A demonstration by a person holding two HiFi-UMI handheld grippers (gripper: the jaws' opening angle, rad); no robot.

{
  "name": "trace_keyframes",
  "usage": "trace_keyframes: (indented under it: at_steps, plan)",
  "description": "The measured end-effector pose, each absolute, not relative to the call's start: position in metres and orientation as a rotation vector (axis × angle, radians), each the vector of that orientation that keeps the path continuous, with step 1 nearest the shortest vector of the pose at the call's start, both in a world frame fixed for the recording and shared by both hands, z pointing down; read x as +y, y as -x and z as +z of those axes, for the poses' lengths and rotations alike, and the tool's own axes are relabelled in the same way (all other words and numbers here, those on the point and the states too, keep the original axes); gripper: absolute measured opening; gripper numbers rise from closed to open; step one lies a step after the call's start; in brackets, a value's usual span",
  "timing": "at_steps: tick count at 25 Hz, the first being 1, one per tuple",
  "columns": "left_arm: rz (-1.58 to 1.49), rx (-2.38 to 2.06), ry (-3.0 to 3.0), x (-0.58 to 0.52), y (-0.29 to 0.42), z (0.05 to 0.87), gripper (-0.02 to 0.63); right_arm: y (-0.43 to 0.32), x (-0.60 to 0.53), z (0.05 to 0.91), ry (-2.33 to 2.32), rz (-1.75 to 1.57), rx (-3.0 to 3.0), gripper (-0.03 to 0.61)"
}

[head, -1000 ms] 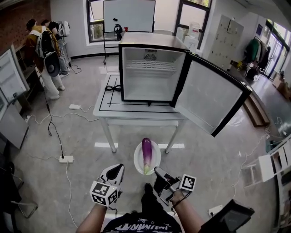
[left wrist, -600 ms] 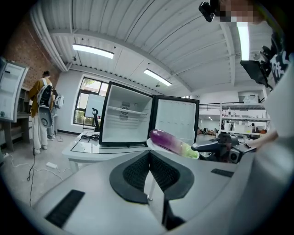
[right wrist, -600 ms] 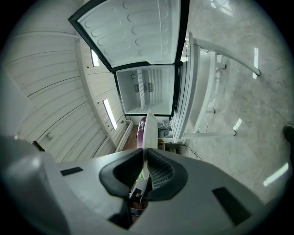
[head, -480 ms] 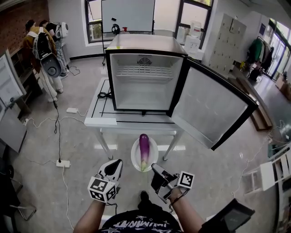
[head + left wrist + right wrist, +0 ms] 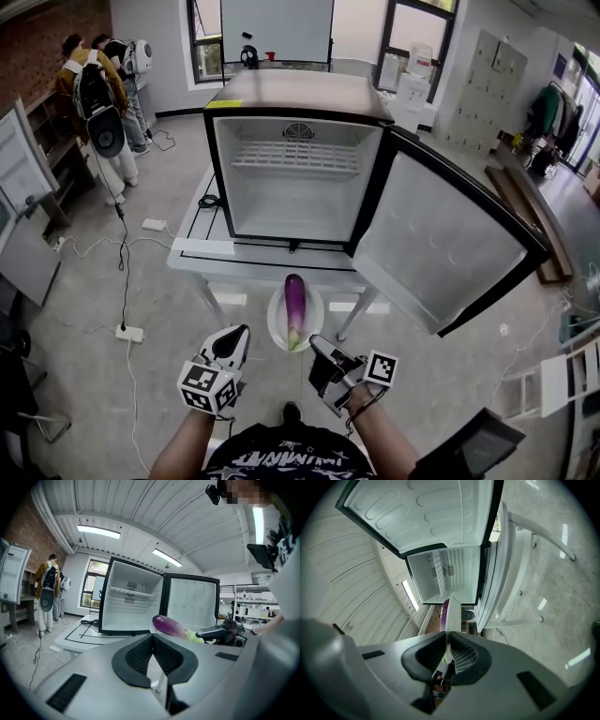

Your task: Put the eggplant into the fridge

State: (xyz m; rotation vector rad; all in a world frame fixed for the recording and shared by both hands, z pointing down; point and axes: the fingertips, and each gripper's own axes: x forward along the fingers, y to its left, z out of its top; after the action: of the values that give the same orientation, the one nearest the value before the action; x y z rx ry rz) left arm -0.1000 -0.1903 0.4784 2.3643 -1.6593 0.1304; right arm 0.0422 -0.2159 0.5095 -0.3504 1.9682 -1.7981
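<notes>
The right gripper's [image 5: 448, 651] jaws pinched the near rim of a round white plate [image 5: 275, 326]. A long purple eggplant [image 5: 294, 302] lay along the plate's middle, its green stalk end toward the person. The left gripper's [image 5: 152, 638] jaws were pressed together on nothing, just left of the plate. Beyond, a small white fridge [image 5: 295, 202] stood on a white table [image 5: 211, 251], its door [image 5: 441, 244] swung wide open to the right.

White table [image 5: 195, 240], top marked with black lines and bearing a coiled black cable [image 5: 208, 200]; a white plate [image 5: 275, 324] shows before its near edge. Far left, two people [image 5: 92, 98] with backpacks stand by a brick wall [image 5: 37, 37]. A whiteboard [image 5: 277, 28] stands at the back, grey lockers [image 5: 478, 89] at right, and a power strip [image 5: 129, 333] lies on the floor.
</notes>
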Motion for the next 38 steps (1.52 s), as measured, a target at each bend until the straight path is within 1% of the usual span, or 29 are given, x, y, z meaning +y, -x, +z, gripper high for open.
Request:
trace_keyframes:
  at_steps: [8, 22, 30, 38]
  plan:
    - [0.106, -1.716, -2.328, -0.217, 0.091, 0.474, 0.009, -0.044, -0.252, 0.507, 0.283, -1.815, 1.98, 0.023]
    - [0.107, -1.707, -2.331, -0.278, 0.107, 0.48, 0.009, -0.029, -0.297, 0.52, 0.3, -1.831, 1.975, 0.024]
    - [0.125, -1.694, -2.347, -0.336, 0.133, 0.49, 0.009, -0.005, -0.352, 0.524, 0.348, -1.829, 1.993, 0.024]
    - [0.112, -1.712, -2.34, -0.407, 0.177, 0.489, 0.009, 0.041, -0.416, 0.519, 0.351, -1.838, 2.001, 0.025]
